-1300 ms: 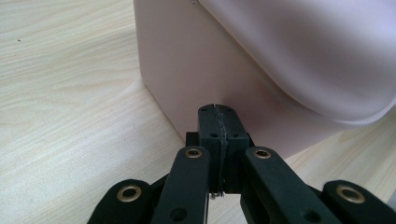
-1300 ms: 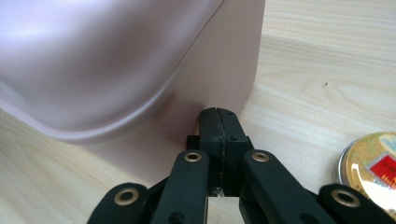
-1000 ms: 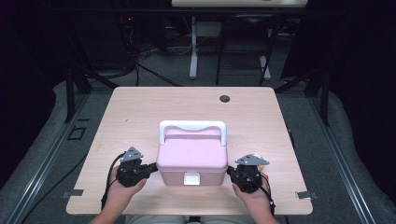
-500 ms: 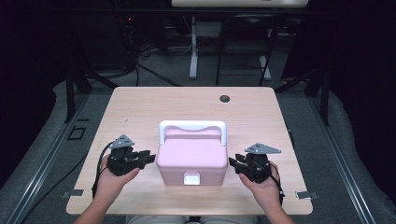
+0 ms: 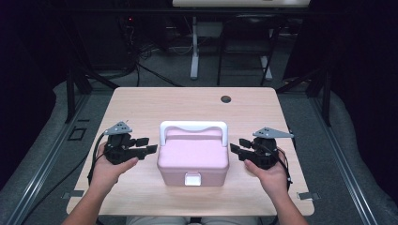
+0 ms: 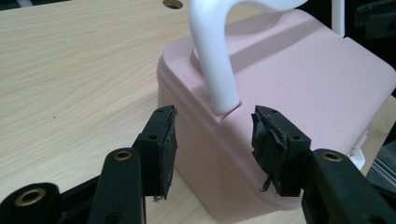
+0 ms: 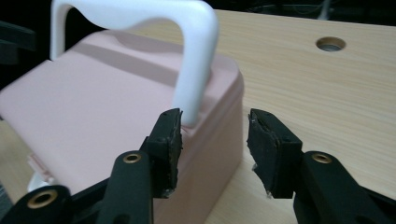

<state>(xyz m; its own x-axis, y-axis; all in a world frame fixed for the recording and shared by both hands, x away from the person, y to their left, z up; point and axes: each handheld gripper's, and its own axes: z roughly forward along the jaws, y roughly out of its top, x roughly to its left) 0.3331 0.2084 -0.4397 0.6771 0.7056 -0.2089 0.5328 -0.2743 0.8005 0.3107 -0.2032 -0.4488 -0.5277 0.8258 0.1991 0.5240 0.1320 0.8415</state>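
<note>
No readable text, label, brand, number or sign anywhere. Checked the pink plastic box with its white arched handle (image 5: 193,157), plain lid and plain front clasp; the light wooden tabletop (image 5: 141,110) around that box carries no markings either.

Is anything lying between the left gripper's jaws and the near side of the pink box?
Nothing: the high view shows bare table between the open left gripper and the pink box.
</note>
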